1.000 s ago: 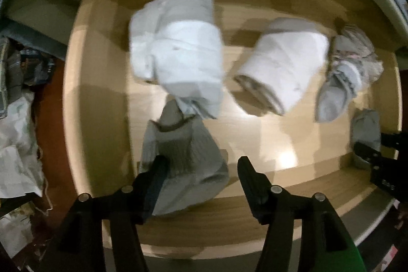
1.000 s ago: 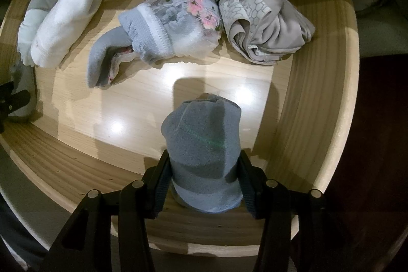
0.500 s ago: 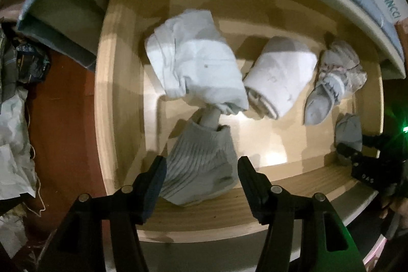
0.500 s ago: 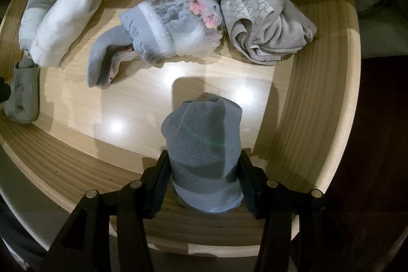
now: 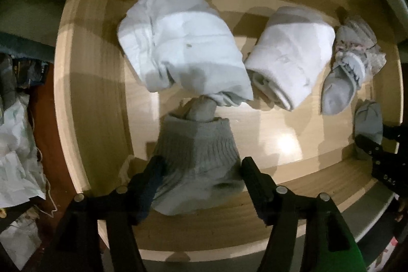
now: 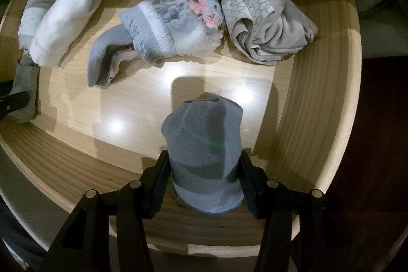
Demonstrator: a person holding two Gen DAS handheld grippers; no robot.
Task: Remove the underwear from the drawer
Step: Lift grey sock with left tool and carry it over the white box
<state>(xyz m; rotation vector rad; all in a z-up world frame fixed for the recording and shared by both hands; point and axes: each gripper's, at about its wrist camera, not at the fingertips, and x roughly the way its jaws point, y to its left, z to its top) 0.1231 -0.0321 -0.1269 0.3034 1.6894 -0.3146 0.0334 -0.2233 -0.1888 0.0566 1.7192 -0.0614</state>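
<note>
We look straight down into the wooden drawer (image 5: 84, 98) with both tools. Our left gripper (image 5: 199, 167) has its jaws opening, about as wide as they go, with the grey ribbed roll (image 5: 199, 157) lying between them near the drawer's front wall; whether the pads still touch the fabric we cannot tell for sure, though there seems to be slack on the right side. Just beyond that roll lies a pale white folded bundle (image 5: 183, 42), touching the roll's far end, and beside it a white roll (image 5: 290, 55).

Our right gripper (image 6: 204, 170) has its jaws pressed at a narrow setting against both sides of a blue-grey roll (image 6: 204, 144), which stands at the front right part of the drawer. Farther in lie a flowered grey piece (image 6: 178, 24) and, touching it, a beige patterned garment (image 6: 262, 17) in the far right corner. At the left edge of this view the other tool's dark finger sits by the ribbed roll.
</note>
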